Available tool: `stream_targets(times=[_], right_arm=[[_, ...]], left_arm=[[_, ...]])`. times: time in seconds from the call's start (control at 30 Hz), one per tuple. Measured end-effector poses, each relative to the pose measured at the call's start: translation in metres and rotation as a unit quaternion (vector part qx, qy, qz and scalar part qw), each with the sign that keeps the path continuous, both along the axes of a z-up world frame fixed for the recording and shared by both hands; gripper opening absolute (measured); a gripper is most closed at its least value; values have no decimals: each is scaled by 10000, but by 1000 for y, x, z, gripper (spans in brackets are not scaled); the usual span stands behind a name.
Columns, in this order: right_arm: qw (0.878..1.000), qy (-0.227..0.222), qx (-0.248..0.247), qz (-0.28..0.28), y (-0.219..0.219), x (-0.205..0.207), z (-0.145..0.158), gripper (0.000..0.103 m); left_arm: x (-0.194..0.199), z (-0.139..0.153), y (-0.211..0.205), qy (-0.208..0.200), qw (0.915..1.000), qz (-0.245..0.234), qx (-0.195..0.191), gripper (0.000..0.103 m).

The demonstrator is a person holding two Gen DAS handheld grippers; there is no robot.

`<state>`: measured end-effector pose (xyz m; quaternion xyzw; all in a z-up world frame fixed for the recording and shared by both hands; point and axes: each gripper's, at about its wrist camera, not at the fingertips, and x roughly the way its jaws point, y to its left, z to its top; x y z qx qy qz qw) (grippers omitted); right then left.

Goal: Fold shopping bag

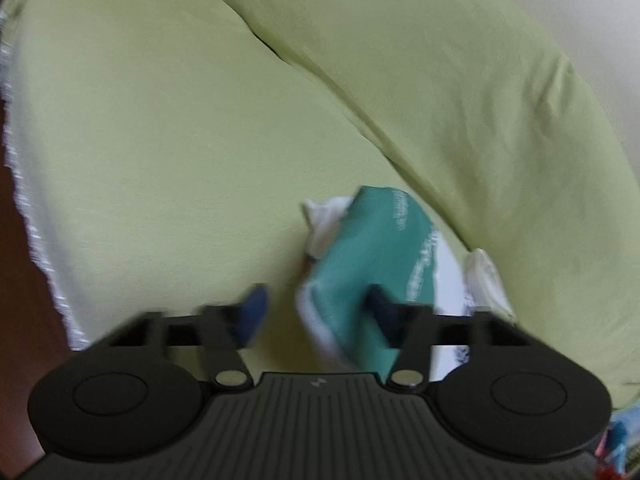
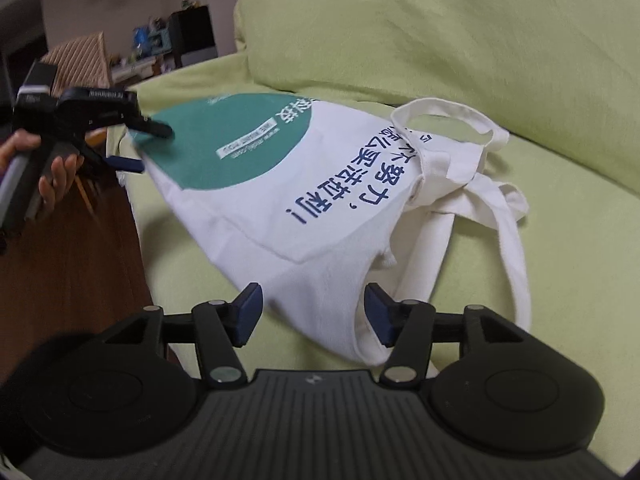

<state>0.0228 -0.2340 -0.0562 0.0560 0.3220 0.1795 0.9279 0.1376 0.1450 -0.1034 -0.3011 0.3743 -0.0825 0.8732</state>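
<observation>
White tote bag (image 2: 304, 200) w/ green circle lies on the green-covered sofa (image 2: 520, 60), straps (image 2: 472, 168) bunched at 2 o'clock. Left hand-held gripper (image 2: 136, 148), fingers apart, straddles the bag's green corner at 10 o'clock; that view is motion-blurred, contact unclear. Right hand-held gripper (image 2: 312, 312) is apart over the bag's near edge, gripping nothing.
</observation>
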Motion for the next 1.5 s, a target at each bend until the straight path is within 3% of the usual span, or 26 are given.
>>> stream_targets(times=[0.03,0.1,0.17,0.23,0.37,0.5,0.6,0.7,0.87,0.93,1.0,1.1,1.17,1.23,1.27,1.33,1.4,1.5], right_arm=[[10000,42,43,-11,0,4,-2,51],[9998,137,147,22,-1,11,-4,14],[9994,151,310,22,-3,14,-2,7],[9981,68,613,-48,-10,11,8,6],[9885,-356,1446,-278,-50,-8,56,4],[9695,-782,2266,-506,-91,-27,104,4],[9539,-1186,2666,-695,-127,-48,152,4],[9452,-1344,2810,-982,-155,-60,185,3],[9380,-1221,2696,-1805,-201,-49,195,3],[9378,-1039,2566,-2094,-217,-39,194,3],[9359,-721,2257,-2608,-231,-32,185,2],[9131,-70,1791,-3662,-256,-19,159,5],[9076,13,1299,-3992,-260,-14,146,11],[9084,-174,1036,-4047,-258,-15,140,29],[9091,-317,993,-4034,-255,-19,138,46],[9085,-604,852,-4047,-238,-24,130,62],[9091,-911,928,-3957,-228,-28,118,101],[9022,-892,1088,-4077,-231,-29,101,101]], left_arm=[[1,2,-4,-25,9999,-97,49,20],[-2,13,-14,-214,9987,-290,354,10],[-8,30,-24,-420,9957,-465,689,9],[-11,54,-29,-621,9919,-609,930,9],[-16,110,-49,-1117,9791,-933,1424,9],[-31,171,-75,-1731,9638,-1306,1550,9],[-38,197,-108,-2027,9501,-1647,1706,9],[-32,200,-147,-2060,9414,-1955,1821,9],[10,173,-215,-1640,9417,-2246,1891,9],[21,159,-238,-1451,9406,-2355,1968,31],[20,151,-250,-1436,9396,-2240,2153,37],[10,144,-261,-1505,9312,-1973,2672,46],[4,137,-260,-1591,9198,-1910,3036,50],[-6,127,-253,-1661,9091,-1952,3284,53],[-11,120,-250,-1650,9071,-1980,3329,56],[-21,103,-241,-1507,9087,-2055,3307,59],[-28,82,-235,-1270,9119,-2213,3214,59],[-32,47,-236,-908,9128,-2446,3143,59]])
